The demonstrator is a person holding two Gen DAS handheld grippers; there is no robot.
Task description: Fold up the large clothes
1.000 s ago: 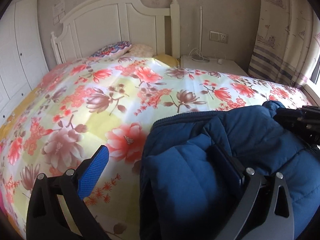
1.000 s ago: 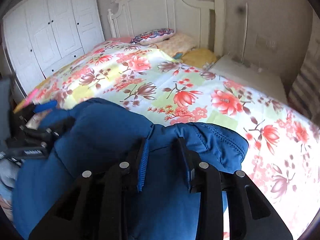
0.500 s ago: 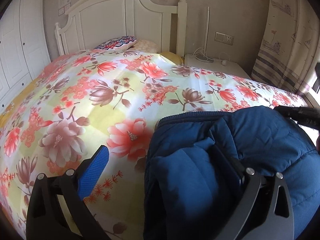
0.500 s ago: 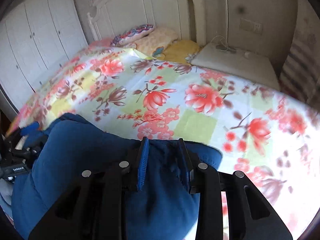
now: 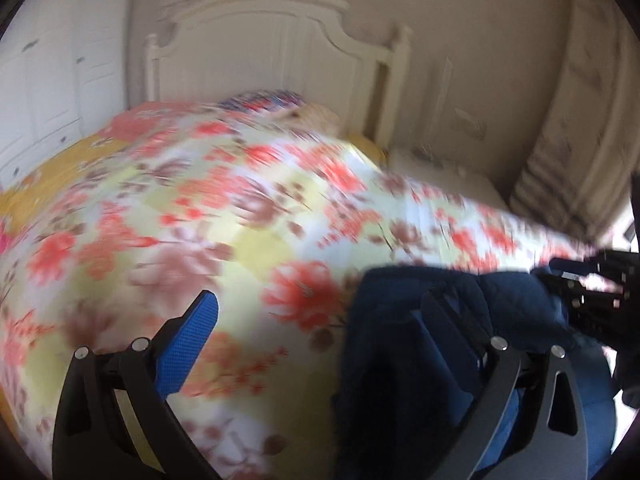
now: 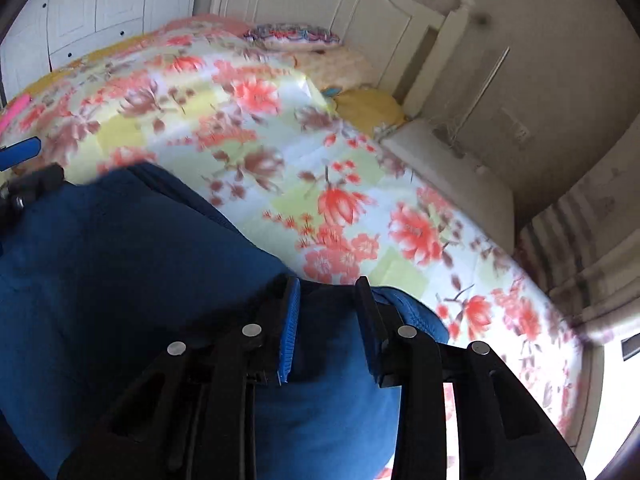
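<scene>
Right gripper [image 6: 328,320]: clenched on blue padded jacket [image 6: 120,272], lower centre.
Left gripper [image 5: 320,328]: jaws spread wide; jacket drapes its right finger.
Bedspread [image 6: 248,128]: floral.

- A floral quilt [image 6: 248,128] covers the bed and fills the middle of both views (red and brown blooms on pale yellow and white).
- A white headboard [image 5: 276,52] stands at the top centre of the left wrist view.
- A patterned pillow [image 6: 296,36] lies at upper centre, a yellow cushion [image 6: 368,110] just right of it.
- White wardrobe doors [image 6: 100,4] fill the upper left.
- A white nightstand [image 6: 452,172] sits at right.
- A striped curtain [image 5: 560,160] hangs at far right.
</scene>
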